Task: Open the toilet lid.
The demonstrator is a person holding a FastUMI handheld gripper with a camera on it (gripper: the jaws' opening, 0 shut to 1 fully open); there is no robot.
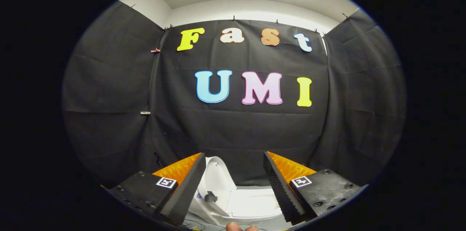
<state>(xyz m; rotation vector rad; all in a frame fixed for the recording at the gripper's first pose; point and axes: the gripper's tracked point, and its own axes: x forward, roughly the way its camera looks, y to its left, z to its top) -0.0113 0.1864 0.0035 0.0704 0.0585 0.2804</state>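
Note:
My gripper point(233, 165) is open, its two black fingers with orange backs spread wide and nothing pressed between them. Below and just beyond the fingers stands a white toilet point(251, 202). Its lid point(217, 176) is raised, tilted up close to the left finger point(185, 191). The flat white seat and rim lie between the two fingers, lower down. The right finger point(282, 187) hangs over the toilet's right side without touching it.
Black cloth walls close the booth at the back and on both sides, with a white ceiling above. A fingertip of a person point(235, 226) shows under the toilet, near some thin cables point(193, 225).

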